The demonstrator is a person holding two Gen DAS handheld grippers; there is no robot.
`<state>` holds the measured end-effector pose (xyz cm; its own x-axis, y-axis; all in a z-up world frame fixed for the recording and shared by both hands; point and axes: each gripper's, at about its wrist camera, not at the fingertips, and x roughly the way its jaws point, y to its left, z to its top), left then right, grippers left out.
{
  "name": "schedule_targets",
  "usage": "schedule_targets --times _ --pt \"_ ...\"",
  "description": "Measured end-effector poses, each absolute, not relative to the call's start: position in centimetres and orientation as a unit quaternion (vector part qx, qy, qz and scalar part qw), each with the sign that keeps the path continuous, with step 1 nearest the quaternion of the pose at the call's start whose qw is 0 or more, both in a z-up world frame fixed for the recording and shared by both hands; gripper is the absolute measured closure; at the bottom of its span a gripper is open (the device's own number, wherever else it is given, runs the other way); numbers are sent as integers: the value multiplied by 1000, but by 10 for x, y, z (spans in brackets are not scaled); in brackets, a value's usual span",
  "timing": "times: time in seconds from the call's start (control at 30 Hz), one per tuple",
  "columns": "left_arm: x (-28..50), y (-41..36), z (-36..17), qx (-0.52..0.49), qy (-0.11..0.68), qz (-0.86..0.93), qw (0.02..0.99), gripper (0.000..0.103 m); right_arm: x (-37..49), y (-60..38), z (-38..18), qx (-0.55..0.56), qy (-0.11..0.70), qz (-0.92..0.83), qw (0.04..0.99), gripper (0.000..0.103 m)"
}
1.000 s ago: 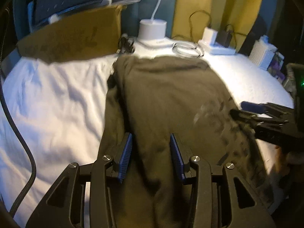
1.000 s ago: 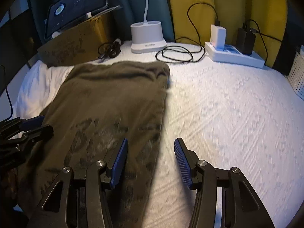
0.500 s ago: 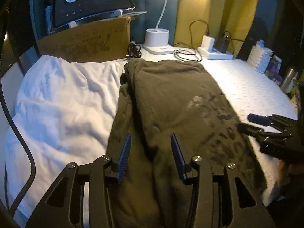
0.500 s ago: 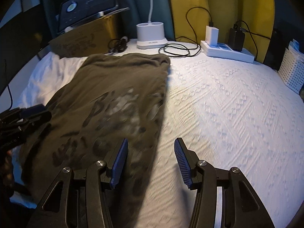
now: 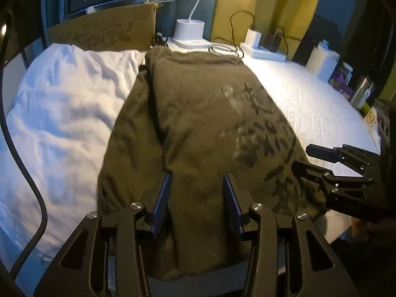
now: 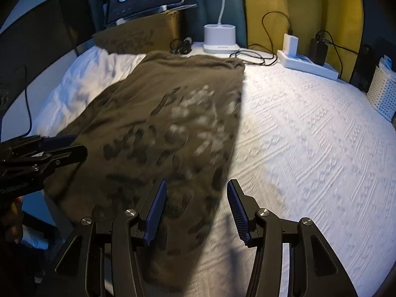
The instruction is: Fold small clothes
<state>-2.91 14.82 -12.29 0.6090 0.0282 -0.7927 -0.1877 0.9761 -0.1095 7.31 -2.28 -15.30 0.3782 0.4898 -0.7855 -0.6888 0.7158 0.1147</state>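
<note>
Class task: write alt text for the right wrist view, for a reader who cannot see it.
An olive-green printed T-shirt lies folded lengthwise on a white textured bedspread, with the open right gripper above its near edge. The left gripper enters from the left.

Olive-brown printed shirt (image 5: 198, 113) — folded lengthwise, flat on white bedspread (image 6: 309, 136)

At the bed's (image 6: 309, 136) far edge stand a white lamp base (image 6: 219, 38), a coiled black cable (image 6: 255, 58) and a white power strip (image 6: 309, 65) with chargers. A cardboard box (image 5: 106, 31) occupies the far left corner; a white perforated basket (image 6: 382, 91) sits at the right edge.
</note>
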Motion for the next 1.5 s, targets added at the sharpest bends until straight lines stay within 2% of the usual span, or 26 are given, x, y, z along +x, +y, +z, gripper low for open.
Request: schedule_targets --times 0.17,0.3,0.4,0.57,0.77,0.93,1.37,1.47,1.5 --pt "-34 149 -134 -86 434 72 894 55 62 -32 -163 -131 421 360 822 50" --pt "-38 150 -136 -78 427 73 898 54 60 -46 -165 -130 416 351 829 42" --pt "-38 152 -137 -77 427 73 898 53 61 -57 -167 -119 416 349 831 40" --pt "-36 151 -132 -60 442 89 891 53 64 -70 -165 -109 420 340 834 40" --pt "-34 143 -108 -51 419 88 902 53 78 -100 -158 -92 424 311 845 40" --pt "-13 124 -106 -46 423 69 902 48 97 -125 -155 -72 427 289 854 40" --pt "52 90 -83 -44 391 46 918 48 145 -167 -133 -52 412 249 875 39" --pt "60 84 -70 -46 378 42 924 40 152 -175 -119 -49 398 243 883 39" --pt "59 82 -67 -47 372 41 926 34 154 -178 -115 -49 394 242 885 39"
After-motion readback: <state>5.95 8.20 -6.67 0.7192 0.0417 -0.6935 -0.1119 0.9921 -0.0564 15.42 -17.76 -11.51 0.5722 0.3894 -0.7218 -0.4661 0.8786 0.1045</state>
